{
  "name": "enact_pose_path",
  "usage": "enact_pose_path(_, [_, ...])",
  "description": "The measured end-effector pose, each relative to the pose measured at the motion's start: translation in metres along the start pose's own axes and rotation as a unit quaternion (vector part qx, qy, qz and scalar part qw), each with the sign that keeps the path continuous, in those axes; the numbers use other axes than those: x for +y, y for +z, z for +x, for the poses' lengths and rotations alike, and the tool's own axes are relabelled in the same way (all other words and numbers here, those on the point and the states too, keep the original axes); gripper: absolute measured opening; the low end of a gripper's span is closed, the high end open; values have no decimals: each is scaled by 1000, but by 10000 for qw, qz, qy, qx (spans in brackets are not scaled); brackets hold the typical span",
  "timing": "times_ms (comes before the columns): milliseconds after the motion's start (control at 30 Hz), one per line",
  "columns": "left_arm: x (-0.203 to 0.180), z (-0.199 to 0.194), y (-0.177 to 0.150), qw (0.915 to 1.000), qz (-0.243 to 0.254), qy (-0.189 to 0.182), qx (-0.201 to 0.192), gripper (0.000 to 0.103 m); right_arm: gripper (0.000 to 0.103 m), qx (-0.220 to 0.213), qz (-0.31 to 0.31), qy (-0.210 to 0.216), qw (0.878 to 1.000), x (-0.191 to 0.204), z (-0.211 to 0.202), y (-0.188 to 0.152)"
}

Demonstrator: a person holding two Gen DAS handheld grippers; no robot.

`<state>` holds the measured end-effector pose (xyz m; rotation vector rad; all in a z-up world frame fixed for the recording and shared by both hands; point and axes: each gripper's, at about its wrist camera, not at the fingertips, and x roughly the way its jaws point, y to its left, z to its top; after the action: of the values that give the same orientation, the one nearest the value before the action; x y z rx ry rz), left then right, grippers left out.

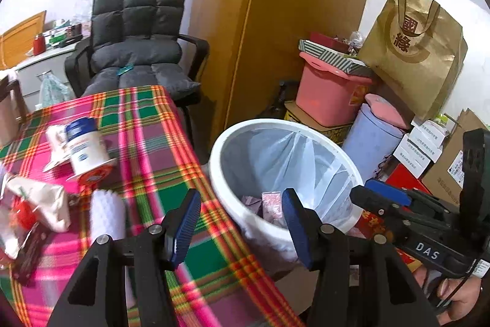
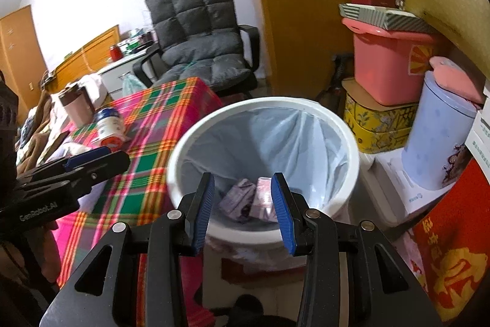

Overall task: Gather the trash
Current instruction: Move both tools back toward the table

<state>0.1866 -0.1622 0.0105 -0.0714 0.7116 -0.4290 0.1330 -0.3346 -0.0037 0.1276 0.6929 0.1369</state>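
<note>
The bin (image 2: 263, 143) stood on the floor just beside the tabletop (image 1: 147, 143), white, lined with a clear bag, and two pinkish packets (image 2: 248, 198) already lay at its bottom. The right gripper (image 2: 242, 207) hung over the near rim, jaws part open with nothing between them. The left gripper (image 1: 242, 222) sat over the gap between tabletop edge and bin, jaws wide and empty too.

With both grippers empty and rubbish waiting, the step in hand looked like going back for the next piece. The left had the shorter reach: left of the bin, on the plaid cloth, lay a tipped white bottle (image 1: 84, 149), a white brush-like thing (image 1: 107, 216), a crumpled paper wrapper (image 1: 39, 201) and a dark wrapper (image 1: 27, 247) nearest the edge. Best to take one loose piece at a time, approach low and flat, close across the narrow side, and lift clear of the cloth so it didn't drag. The bottle looked likely to roll if nudged.

Beyond the bin things were crowded: a pink tub (image 2: 389, 66), a pale blue canister (image 2: 438, 137) and a red mat (image 2: 453, 250) on its far and right sides, so drops needed to go straight down. A grey chair (image 1: 137, 45) stood behind the tabletop, out of the way. The two grippers were near each other, so one should hold back.
</note>
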Motion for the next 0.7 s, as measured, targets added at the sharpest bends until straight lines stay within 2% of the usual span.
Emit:
enact_pose_path(333, [27, -47, -29, 9986, -235, 450, -158, 55, 41, 181, -334, 464, 9982, 38, -10, -12])
enact_pose_path(700, [63, -86, -58, 9943, -523, 907, -222, 55, 41, 226, -638, 733, 9950, 76, -14, -18])
